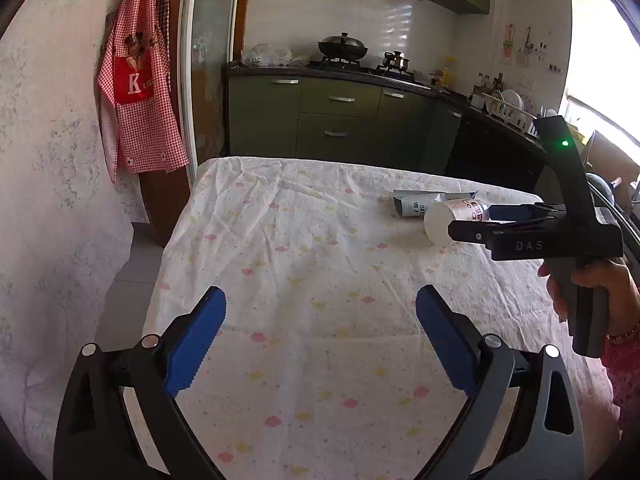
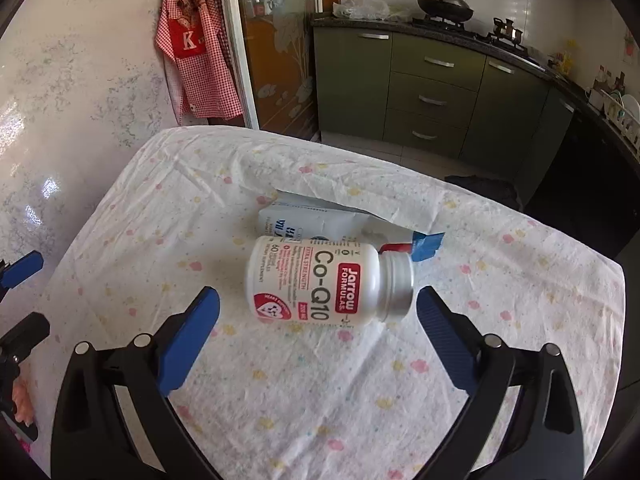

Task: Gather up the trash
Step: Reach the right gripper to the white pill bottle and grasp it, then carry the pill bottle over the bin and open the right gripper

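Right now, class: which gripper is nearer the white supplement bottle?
Right. The right gripper hovers open just short of the bottle; the left gripper hangs open over bare tablecloth, well away.

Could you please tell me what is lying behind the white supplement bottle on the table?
Behind the white plastic supplement bottle, lying on its side, is a flattened grey-white pouch with a blue end. The bottle covers the pouch's near edge and most of its print.

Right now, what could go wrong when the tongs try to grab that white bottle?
The white bottle lies on its side, so it might roll away if one pad of the open right tongs nudges it first. It also partly rests on the flat pouch, so the pouch might get dragged along across the wrinkled tablecloth.
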